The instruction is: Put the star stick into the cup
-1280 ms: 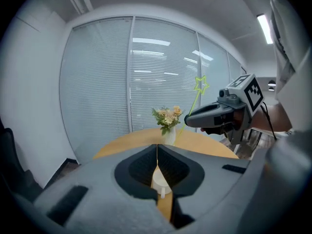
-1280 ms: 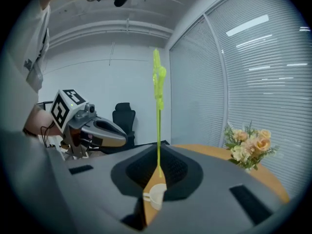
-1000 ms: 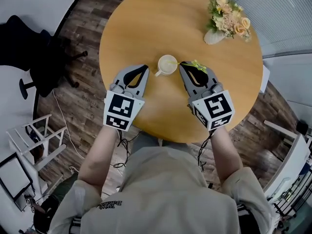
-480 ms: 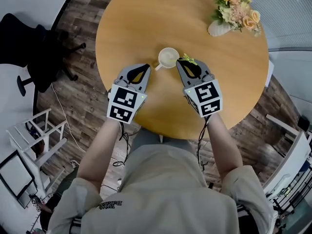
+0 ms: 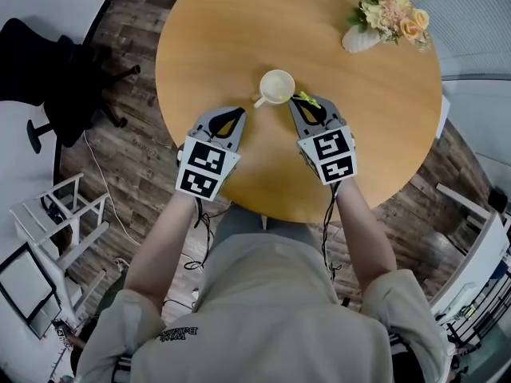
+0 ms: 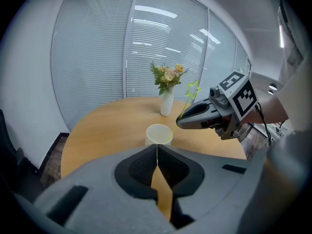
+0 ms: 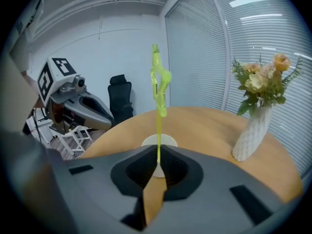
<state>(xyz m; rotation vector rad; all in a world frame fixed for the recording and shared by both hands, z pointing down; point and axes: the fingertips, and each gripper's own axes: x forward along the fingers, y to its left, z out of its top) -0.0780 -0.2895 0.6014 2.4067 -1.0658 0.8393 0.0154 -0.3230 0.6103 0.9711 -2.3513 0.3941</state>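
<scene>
right hand-held gripper (image 7: 157, 161) clamped tight on star stick (image 7: 158, 89) at its lower end, star up. cup (image 5: 277, 86) just ahead of its tips on tabletop (image 5: 231, 30). stick looks light, thin, bendy; the low hold leaves it wobbly. left hand-held gripper (image 6: 157, 150) closed, empty.
</scene>
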